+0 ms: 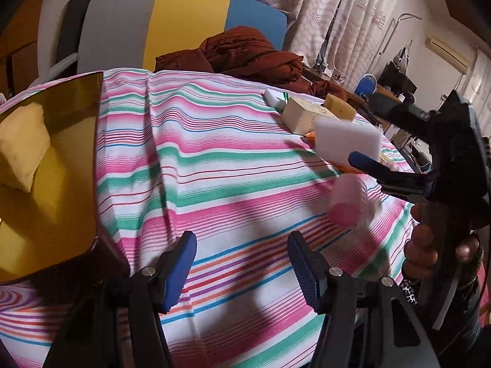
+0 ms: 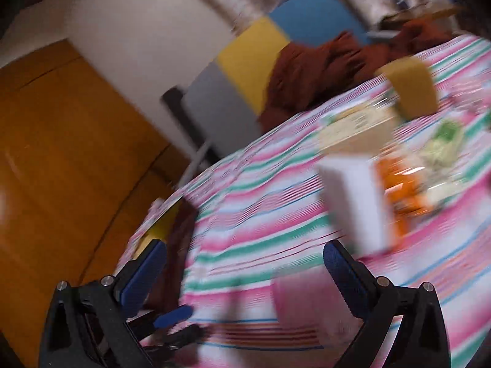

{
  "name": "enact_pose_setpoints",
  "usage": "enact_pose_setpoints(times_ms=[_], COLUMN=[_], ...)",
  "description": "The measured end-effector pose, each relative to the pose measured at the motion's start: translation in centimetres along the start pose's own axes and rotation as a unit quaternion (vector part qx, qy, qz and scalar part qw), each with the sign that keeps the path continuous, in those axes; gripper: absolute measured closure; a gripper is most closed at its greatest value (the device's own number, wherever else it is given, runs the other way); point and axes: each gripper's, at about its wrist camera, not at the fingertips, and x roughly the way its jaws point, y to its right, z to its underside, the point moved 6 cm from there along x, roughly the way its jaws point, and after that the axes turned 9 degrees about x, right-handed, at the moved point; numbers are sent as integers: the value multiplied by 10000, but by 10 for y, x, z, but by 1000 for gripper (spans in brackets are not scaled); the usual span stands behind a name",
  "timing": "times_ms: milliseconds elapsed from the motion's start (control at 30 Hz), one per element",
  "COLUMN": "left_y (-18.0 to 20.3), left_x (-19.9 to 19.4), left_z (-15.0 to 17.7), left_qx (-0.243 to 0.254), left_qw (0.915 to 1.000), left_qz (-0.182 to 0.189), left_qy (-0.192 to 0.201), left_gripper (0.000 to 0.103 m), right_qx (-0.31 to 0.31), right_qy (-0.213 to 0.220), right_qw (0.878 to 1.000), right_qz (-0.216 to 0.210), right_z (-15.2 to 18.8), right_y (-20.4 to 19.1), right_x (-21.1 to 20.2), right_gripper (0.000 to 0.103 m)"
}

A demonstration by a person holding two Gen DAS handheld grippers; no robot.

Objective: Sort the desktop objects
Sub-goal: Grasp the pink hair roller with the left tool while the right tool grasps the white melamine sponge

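Left gripper point(image 1: 242, 263) open, nothing between the jaws, over the striped cloth point(image 1: 214, 159). Right gripper point(image 2: 245, 273) also open and empty; its view is motion-blurred. White sponge point(image 1: 348, 139) appears just off the right gripper's fingertip point(image 1: 362, 159), contact unclear. Pink cup point(image 1: 346, 202) below it on the cloth. Yellow sponge point(image 1: 21, 144) lies in the amber bin point(image 1: 76, 165) at left. Box point(image 1: 307, 115) near the far edge.

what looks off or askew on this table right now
The white sponge and pink cup look tilted and blurred, seemingly in mid-air by the right hand-held gripper, whose jaws stand open. The striped cloth is rumpled into folds.
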Motion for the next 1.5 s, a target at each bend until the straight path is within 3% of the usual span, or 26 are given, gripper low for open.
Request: enact_pose_setpoints(times_ms=[100,200,333,400,533,667,900,1167,1300,1500], left_y=[-2,-2,5,19,45,72,117,131,127,112], left_x=[-1,-1,-4,-6,-5,11,35,56,64,63], left_z=[2,2,-2,-8,-20,-28,-29,-27,-25,-27], left_qx=[-33,-44,13,111,486,898,1847,2074,1957,1669], left_qw=[10000,10000,9998,9983,9951,9929,9810,9764,9786,9848], left_qz=[14,15,136,543,820,782,561,486,459,425], left_qy=[4,25,119,195,247,59,-171,-345,-430,-234], left_gripper=[40,40,40,39,38,38,38,37,37,40], right_qx=[-191,-145,259,490,672,630,723,576,378,184], right_qy=[-93,111,648,838,1114,1254,1310,1309,1345,1330], right_qw=[9995,9996,9975,9950,9890,9835,9807,9796,9793,9803], right_qz=[-237,-206,57,223,699,1138,1261,1413,1468,1447], right_z=[10,1,-14,-18,-18,-16,-16,-12,-10,-9], right_y=[-18,-8,21,40,70,87,103,115,113,112], right_x=[1,-15,-51,-65,-85,-93,-97,-88,-84,-82], right_gripper=[0,0,0,0,0,0,0,0,0,0])
